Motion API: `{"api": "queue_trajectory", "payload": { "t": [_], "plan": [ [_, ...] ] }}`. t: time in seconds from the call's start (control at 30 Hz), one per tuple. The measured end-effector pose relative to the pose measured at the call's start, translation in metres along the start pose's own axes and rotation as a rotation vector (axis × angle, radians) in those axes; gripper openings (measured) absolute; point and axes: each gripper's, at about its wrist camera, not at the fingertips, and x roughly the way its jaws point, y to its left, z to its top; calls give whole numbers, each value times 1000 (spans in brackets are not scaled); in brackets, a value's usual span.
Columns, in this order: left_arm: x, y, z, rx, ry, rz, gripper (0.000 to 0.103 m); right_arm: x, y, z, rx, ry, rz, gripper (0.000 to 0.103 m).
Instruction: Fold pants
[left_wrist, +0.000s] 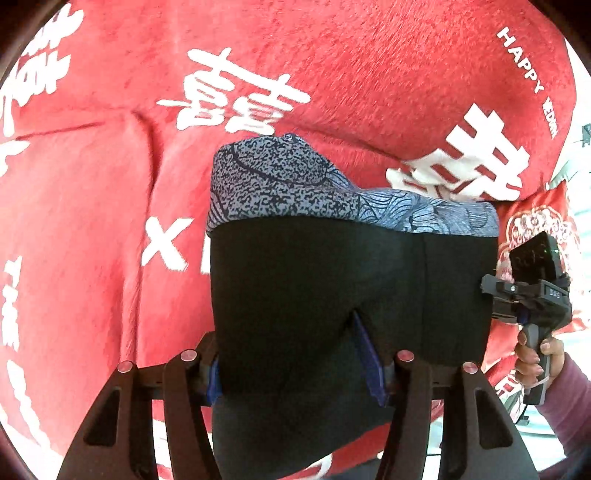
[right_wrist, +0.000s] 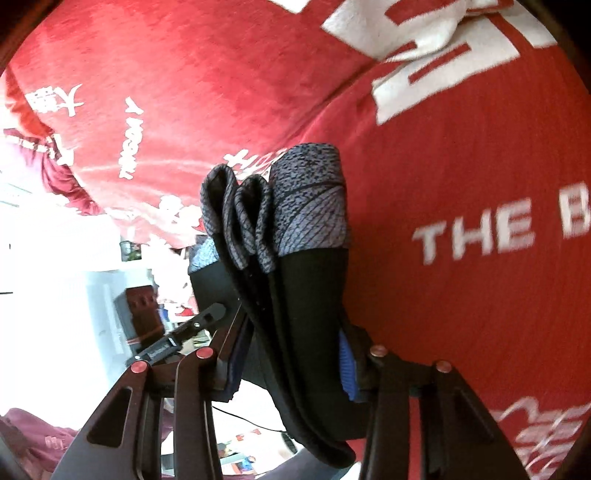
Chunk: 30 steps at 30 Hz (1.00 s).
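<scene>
The pants (left_wrist: 332, 288) are held up above the red blanket (left_wrist: 110, 221) by both tools, already folded into a compact bundle — the black legs below, the grey-blue patterned waistband (left_wrist: 295, 177) on top. The step in hand is judged to be a late one: the folded bundle is being carried or turned over, and it is not yet laid down.

The left gripper (left_wrist: 295, 373) is clenched on the lower black edge of the pants; cloth is seen pressed between its blue pads (left_wrist: 365, 354). The right gripper (right_wrist: 291, 365) is likewise closed on the side of the bundle, where several layers are seen stacked edge-on. In the left view the right gripper is also seen from outside, at the bundle's right edge, held by the person's hand (left_wrist: 535, 354).

For the next move, it is judged that the bundle must be lowered flat onto the blanket, both tools kept level, so that the layers are not allowed to slip apart — only then may the grips be loosened.

Counted: one pair of pants, two grippers, one blanket with white lettering.
</scene>
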Motion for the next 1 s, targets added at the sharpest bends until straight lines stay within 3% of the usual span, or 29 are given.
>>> {"api": "queue_trajectory", "payload": {
  "t": [0.3, 0.4, 0.5, 0.6, 0.67, 0.8, 1.0],
  "plan": [
    [-6, 45, -43, 4, 49, 55, 60, 23, 0, -72, 69, -23, 41, 45],
    [2, 68, -50, -5, 22, 107, 60, 36, -13, -83, 91, -22, -28, 45],
    [7, 85, -52, -49, 15, 71, 78, 37, -25, -86, 125, -72, -50, 48],
    [6, 82, -54, -11, 3, 99, 80, 38, -26, -86, 117, -88, -141, 51],
    [6, 78, -55, -2, 8, 135, 88, 38, -20, -87, 99, -97, -208, 56],
    [4, 75, -59, 0, 21, 180, 90, 40, -8, -91, 97, -110, -342, 73],
    [-13, 57, -76, 76, -25, 325, 90, 19, 3, -118, 72, -165, -534, 77]
  ]
}}
